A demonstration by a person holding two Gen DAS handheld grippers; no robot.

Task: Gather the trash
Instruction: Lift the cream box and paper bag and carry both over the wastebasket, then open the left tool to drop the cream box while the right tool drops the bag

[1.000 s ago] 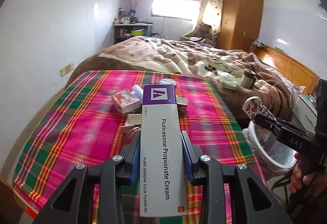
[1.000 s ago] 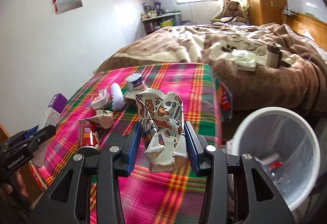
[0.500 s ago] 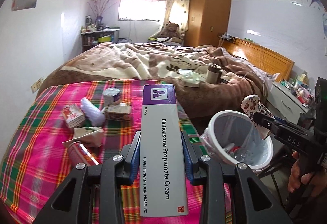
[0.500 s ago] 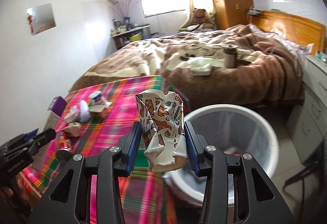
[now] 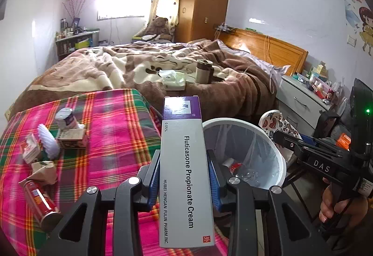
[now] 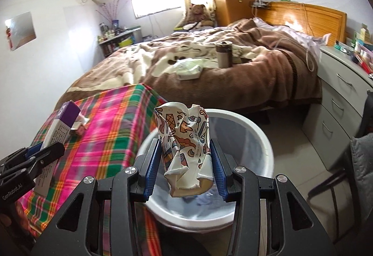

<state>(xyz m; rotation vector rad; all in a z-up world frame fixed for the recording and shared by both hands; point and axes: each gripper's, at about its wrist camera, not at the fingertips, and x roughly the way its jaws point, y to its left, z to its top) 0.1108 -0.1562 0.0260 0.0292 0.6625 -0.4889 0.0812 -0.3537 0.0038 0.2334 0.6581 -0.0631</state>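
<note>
The left gripper (image 5: 184, 176) is closed on a long cream box (image 5: 184, 162), grey with a purple end, printed "Fluticasone Propionate Cream"; the blue pads press both long sides, and the box points forward between the plaid table (image 5: 112, 130) and the white trash bin (image 5: 278, 160). The right gripper (image 6: 185, 162) is clamped on a crumpled paper cup (image 6: 184, 141) with cartoon prints; the cup hangs over the open mouth of the bin (image 6: 263, 139), which is lined with a clear bag and has some litter at the bottom. The bin stands on the floor just beside the table's corner. On the plaid cloth there lie a red can (image 5: 39, 202), a crumpled brown paper (image 5: 44, 169), small cartons (image 5: 72, 138), a white brush-like thing (image 5: 47, 141) and a small white pot (image 5: 65, 118); behind is a bed with a brown blanket (image 5: 144, 69).
</note>
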